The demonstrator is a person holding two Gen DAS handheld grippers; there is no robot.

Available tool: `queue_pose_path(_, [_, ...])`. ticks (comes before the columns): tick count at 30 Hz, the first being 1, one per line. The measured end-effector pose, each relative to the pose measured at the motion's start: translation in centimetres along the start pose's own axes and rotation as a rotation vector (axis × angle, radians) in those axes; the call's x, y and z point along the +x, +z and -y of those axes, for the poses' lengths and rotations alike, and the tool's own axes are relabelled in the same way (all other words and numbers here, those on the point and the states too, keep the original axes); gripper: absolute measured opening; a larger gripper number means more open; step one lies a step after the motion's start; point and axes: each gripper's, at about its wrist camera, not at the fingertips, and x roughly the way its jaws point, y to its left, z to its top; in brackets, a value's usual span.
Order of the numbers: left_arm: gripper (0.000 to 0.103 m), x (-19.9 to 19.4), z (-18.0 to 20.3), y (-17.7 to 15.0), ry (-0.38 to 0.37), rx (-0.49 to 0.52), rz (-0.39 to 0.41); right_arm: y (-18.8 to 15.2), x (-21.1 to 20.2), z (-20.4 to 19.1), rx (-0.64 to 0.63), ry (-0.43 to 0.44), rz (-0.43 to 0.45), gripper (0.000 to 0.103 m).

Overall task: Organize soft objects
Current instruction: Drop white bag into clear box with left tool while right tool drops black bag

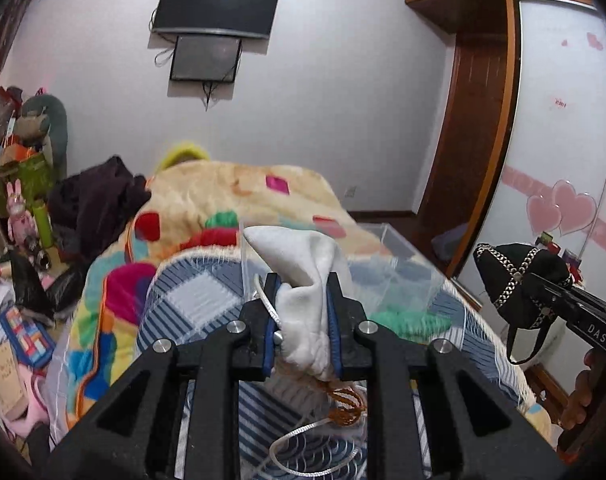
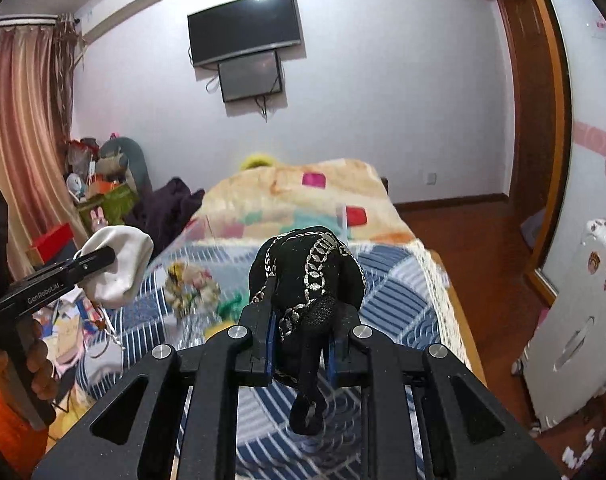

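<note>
White fleece, soft and creased: the white pouch (image 1: 303, 288) sits pinched between the blue-padded fingers of the left hand-held gripper (image 1: 301, 312), jaws drawn in tight on its gathered middle. Its rounded top flops toward the far left. A white drawstring cord (image 1: 303, 440) loops below it, near a small coil of copper-coloured wire (image 1: 345, 404) at the pouch's lower end.

Right hand-held gripper (image 2: 301, 328): jaws likewise narrowed, clamped on the black pouch (image 2: 307, 276). Black fabric, dark and slightly glittery, crossed with silver braid trim; a dark tail of fabric hangs below the fingers. In the left wrist view the same pouch shows at far right, with a thin black strap loop hanging under it.

Both pouches are held up in the air above the near end of the bed (image 2: 403, 280), white one to the left, black one to the right, well apart. A clear plastic box (image 1: 403, 264) stands on the blue-and-white patterned cover, beyond the white pouch.
</note>
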Motion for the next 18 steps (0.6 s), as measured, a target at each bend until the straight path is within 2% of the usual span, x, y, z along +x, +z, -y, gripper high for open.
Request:
queue_pose_path(6, [0.021,1.9,0.1,2.8,-0.02,0.007,0.02,2.2,1.9,-0.4,0.0,0.026,0.05,0.016])
queue_pose_path(10, [0.021,4.0,0.1,4.0,0.005,0.031,0.027,3.5,4.0,-0.7,-0.012,0.023,0.059,0.016])
queue_pose_path(18, [0.021,9.0,-0.5,5.6,0.023,0.023,-0.018,4.3,7.4,-0.9,-0.024,0.002,0.037,0.017])
